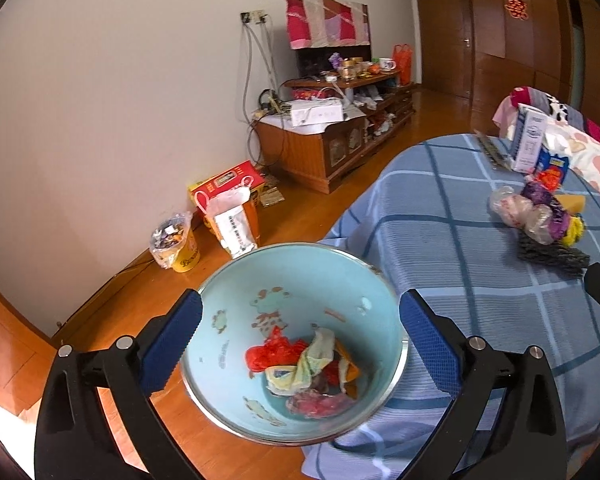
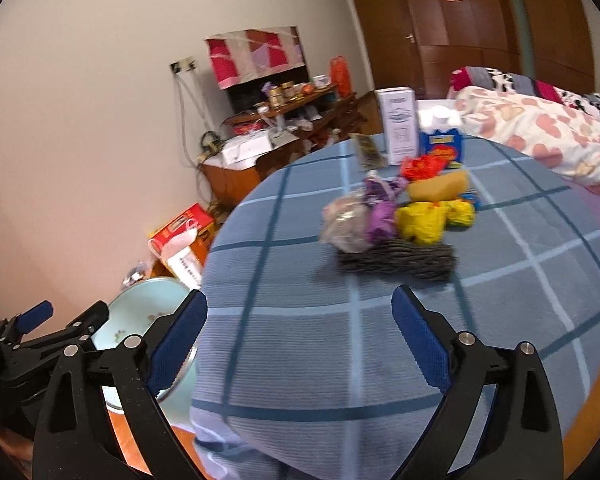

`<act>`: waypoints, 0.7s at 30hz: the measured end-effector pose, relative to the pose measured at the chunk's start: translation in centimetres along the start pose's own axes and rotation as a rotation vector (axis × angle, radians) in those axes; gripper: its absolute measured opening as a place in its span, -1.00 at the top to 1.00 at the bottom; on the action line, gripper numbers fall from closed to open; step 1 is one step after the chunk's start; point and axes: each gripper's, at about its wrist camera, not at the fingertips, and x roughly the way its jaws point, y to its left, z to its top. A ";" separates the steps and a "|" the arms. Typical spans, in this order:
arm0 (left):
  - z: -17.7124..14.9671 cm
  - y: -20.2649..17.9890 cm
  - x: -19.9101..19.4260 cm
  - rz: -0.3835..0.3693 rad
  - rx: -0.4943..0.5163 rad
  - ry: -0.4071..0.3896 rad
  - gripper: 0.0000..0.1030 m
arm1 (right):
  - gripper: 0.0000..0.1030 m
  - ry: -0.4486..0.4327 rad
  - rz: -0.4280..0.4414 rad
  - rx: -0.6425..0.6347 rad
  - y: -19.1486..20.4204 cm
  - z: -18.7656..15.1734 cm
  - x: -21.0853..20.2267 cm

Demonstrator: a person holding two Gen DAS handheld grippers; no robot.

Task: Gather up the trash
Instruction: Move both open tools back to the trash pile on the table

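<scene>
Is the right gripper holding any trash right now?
No. The right gripper stands wide open over the blue checked tablecloth, nothing between its pads.

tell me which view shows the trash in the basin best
The left wrist view: it looks straight down into the basin, so the trash lies in plain sight. The right wrist view shows only part of the basin's rim and inner wall, no trash.

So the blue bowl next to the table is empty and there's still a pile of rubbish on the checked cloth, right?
Not quite. The blue bowl is not empty: the left wrist view shows crumpled wrappers lying in its bottom. The rest holds: a pile of rubbish sits on the checked cloth, as the right wrist view shows.
</scene>
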 end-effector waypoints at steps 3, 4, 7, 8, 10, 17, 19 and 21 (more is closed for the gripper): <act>0.1 -1.3 -0.4 -0.023 0.019 -0.002 -0.88 | -0.78 -0.016 -0.032 0.005 -1.1 -0.1 -0.7; 0.1 -1.9 -0.6 -0.032 0.027 -0.003 -0.88 | -0.78 -0.021 -0.043 0.009 -1.5 -0.1 -1.0; 0.2 -3.3 -0.9 -0.059 0.044 -0.007 -0.88 | -0.78 -0.037 -0.063 0.020 -2.7 -0.1 -1.8; 0.3 -3.7 -1.0 -0.068 0.049 -0.007 -0.88 | -0.78 -0.043 -0.072 0.022 -3.1 0.0 -2.0; 0.5 -4.8 -1.3 -0.091 0.064 -0.012 -0.88 | -0.77 -0.053 -0.084 0.025 -3.5 0.1 -2.4; 1.1 -8.0 -2.2 -0.138 0.109 -0.030 -0.88 | -0.77 -0.090 -0.138 0.043 -5.5 0.3 -3.6; 1.2 -8.9 -2.3 -0.152 0.126 -0.035 -0.88 | -0.77 -0.094 -0.152 0.047 -6.1 0.4 -3.6; 1.4 -9.8 -2.4 -0.164 0.144 -0.039 -0.88 | -0.76 -0.095 -0.162 0.058 -6.7 0.4 -3.7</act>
